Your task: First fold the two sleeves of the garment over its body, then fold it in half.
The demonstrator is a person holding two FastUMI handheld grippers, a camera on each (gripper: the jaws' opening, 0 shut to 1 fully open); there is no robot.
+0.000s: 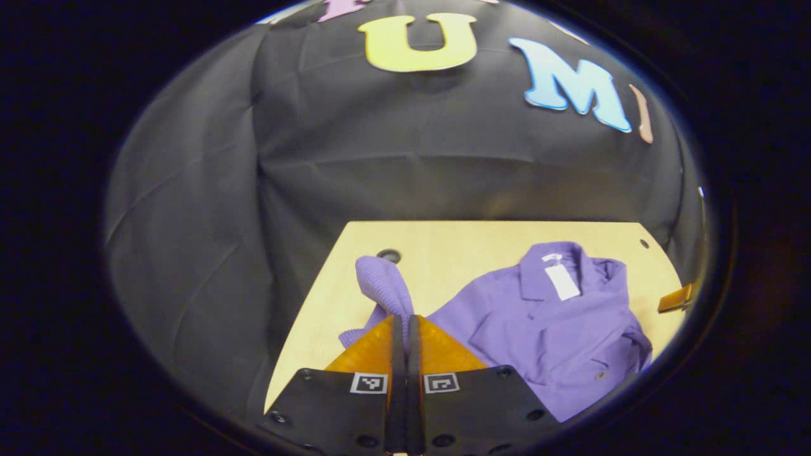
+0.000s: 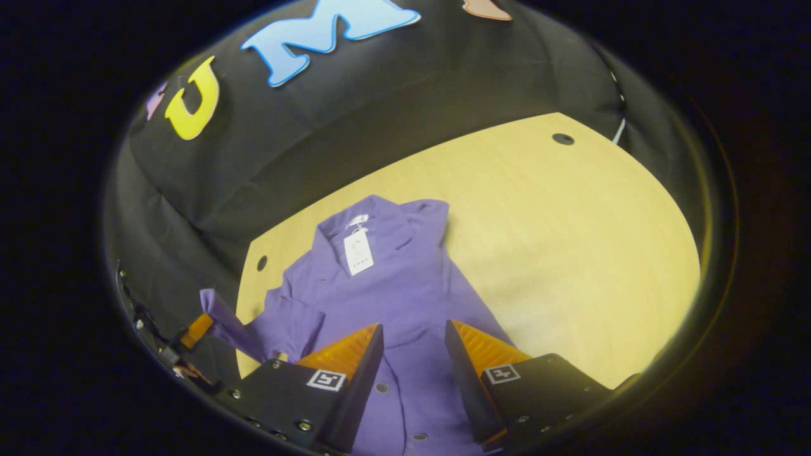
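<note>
A purple button-front garment (image 1: pixel 551 323) lies collar-away on the wooden table (image 1: pixel 456 247), with a white tag (image 1: pixel 561 281) at its neck. My left gripper (image 1: pixel 405 320) is shut on one sleeve (image 1: pixel 383 285), whose ribbed cuff sticks up past the tips near the table's left edge. In the right gripper view the garment (image 2: pixel 393 285) spreads under my right gripper (image 2: pixel 412 332), which hangs open above the button placket with nothing between its fingers. The held sleeve (image 2: pixel 225 320) stretches left to the left gripper (image 2: pixel 196 330). A fold of fabric (image 1: pixel 633 342) lies across the body's far side.
The black cloth wall rises behind and to the left of the table. Round holes mark the tabletop corners (image 2: pixel 562 138) (image 2: pixel 261 261). Bare wood (image 2: pixel 570 253) stretches to the right of the garment. A finger of the right gripper (image 1: pixel 678 296) shows at the table's right edge.
</note>
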